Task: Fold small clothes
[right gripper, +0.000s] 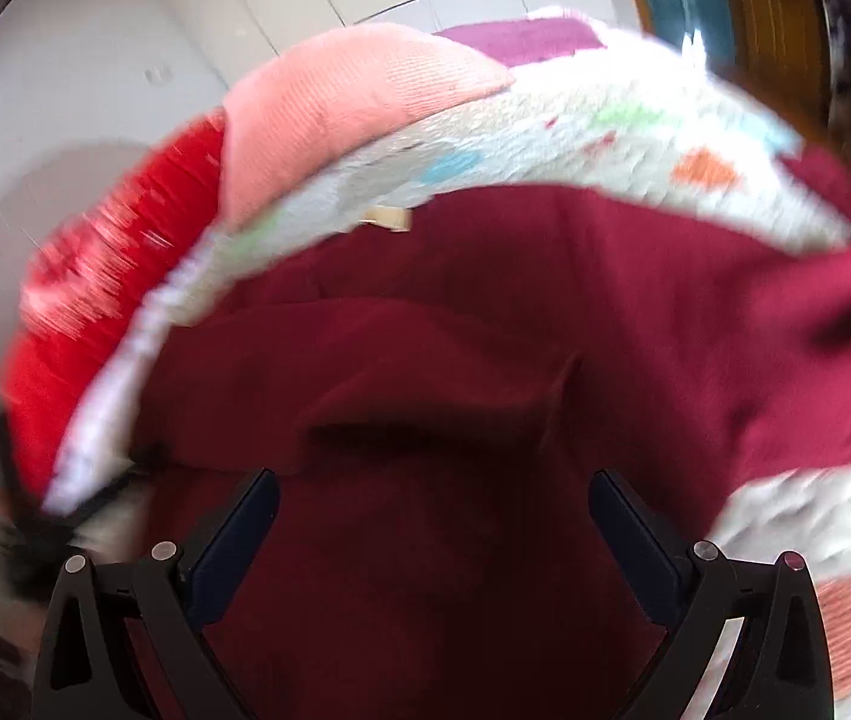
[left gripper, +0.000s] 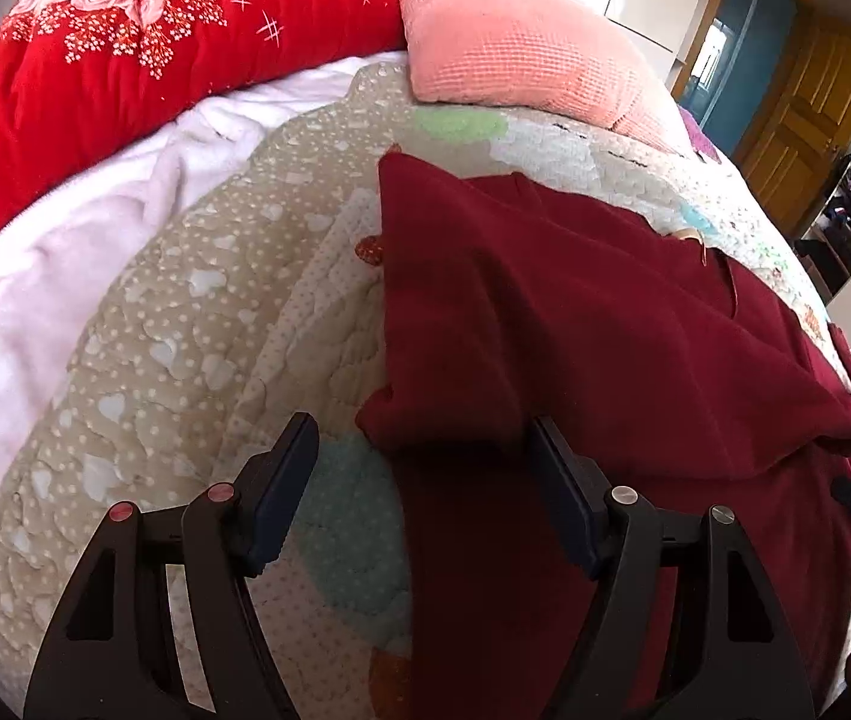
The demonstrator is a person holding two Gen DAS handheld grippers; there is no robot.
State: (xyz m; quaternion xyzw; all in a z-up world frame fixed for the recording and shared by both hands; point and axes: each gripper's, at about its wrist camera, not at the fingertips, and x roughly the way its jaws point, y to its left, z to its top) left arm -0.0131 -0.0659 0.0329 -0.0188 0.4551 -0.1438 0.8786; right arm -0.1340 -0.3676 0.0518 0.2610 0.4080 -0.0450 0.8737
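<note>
Black fingers of the left gripper (left gripper: 419, 450) stand wide apart at the bottom of the left wrist view, gripping nothing. One finger hangs over the quilt (left gripper: 185, 324); the other sits at the near edge of the dark red garment (left gripper: 593, 312). That garment lies on the quilt on the bed, with one flap already turned over so a straight folded edge runs down its left side. Its right part trails off in loose bunches toward the bed's edge. Behind it lie a pink pillow (left gripper: 521, 48), a red blanket (left gripper: 101, 78) and a white blanket (left gripper: 65, 252).

Seen from the right wrist, the picture is blurred. Right gripper (right gripper: 432, 516) fingers are also spread apart and empty, poised over the middle of the garment (right gripper: 485, 330), which fills most of the view. A raised fold crosses the cloth just ahead of the fingers. Whether they touch the cloth, I cannot tell.

My judgement: folding is begun but far from finished. One side looks folded in; the bunched right side and the final folds into a compact pile remain.
</note>
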